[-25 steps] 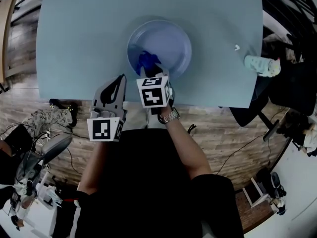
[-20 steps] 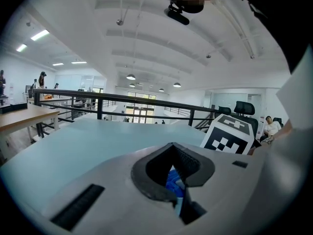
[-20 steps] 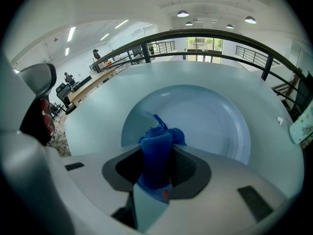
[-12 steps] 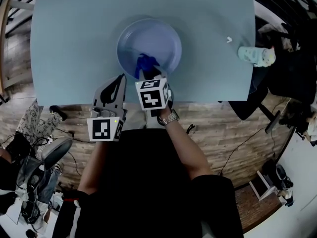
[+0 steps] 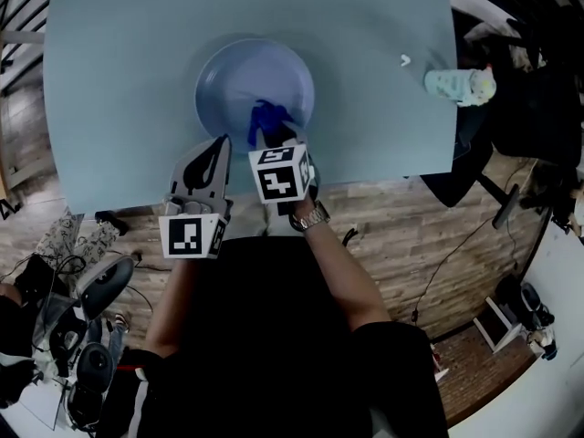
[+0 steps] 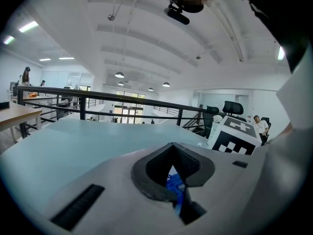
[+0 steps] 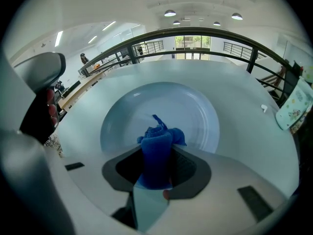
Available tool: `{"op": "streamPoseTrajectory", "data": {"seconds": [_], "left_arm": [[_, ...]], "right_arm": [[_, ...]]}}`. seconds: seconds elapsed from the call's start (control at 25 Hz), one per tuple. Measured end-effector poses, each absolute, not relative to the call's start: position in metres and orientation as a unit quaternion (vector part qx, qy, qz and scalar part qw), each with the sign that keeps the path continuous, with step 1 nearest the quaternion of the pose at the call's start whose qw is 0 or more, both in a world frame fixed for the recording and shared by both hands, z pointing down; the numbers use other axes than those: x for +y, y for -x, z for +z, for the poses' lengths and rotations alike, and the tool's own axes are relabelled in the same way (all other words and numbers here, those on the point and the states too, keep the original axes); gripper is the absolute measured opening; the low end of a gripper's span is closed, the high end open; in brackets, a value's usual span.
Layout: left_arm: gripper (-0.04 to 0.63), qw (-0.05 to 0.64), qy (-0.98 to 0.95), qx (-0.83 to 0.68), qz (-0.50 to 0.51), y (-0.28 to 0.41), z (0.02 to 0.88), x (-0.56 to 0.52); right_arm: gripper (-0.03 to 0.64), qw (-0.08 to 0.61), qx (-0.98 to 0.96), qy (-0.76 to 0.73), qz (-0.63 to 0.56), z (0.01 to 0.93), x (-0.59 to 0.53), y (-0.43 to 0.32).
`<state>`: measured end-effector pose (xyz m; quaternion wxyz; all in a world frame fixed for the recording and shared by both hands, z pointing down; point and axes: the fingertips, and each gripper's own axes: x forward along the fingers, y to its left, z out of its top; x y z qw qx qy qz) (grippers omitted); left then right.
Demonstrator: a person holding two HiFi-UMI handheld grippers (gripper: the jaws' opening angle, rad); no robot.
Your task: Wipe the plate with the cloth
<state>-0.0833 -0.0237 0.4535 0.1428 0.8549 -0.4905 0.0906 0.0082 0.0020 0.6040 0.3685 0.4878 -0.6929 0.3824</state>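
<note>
Cloth (image 5: 267, 117) further right on plate (image 5: 228, 67) than before, clamped in right gripper (image 5: 276, 135); left gripper (image 5: 220, 143) closed, empty, near plate rim

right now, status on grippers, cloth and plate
Right gripper shut on blue cloth, over near side of plate. Left gripper shut, empty, beside plate. Nothing else in plate.

the head view looks steeply down from above the person onto the desk (image 5: 109, 80), with the left claw (image 5: 217, 149) and right claw (image 5: 276, 140) at its near edge. the left gripper view sits low, facing level across the desk toward a railing (image 6: 98, 96). the right gripper view looks closely down along its jaws into the plate (image 7: 195, 106), which the head view shares.
</note>
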Motion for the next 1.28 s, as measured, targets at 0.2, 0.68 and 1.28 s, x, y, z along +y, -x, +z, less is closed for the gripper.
{"op": "streamPoseTrajectory", "data": {"seconds": [0.2,0.68,1.28], "left_arm": [[0.000,0.146,-0.858,-0.481,0.103,0.066,0.458,-0.025],[0.000,0.147,-0.869,-0.465,0.089,0.040,0.461,-0.056],[0.000,0.145,-0.855,-0.488,0.099,0.060,0.460,-0.088]], "right_arm": [[0.120,0.367,-0.683,-0.497,0.389,0.606,0.003,-0.030],[0.120,0.369,-0.672,-0.510,0.392,0.609,-0.019,-0.058],[0.120,0.353,-0.685,-0.522,0.365,0.593,-0.069,-0.057]]}}
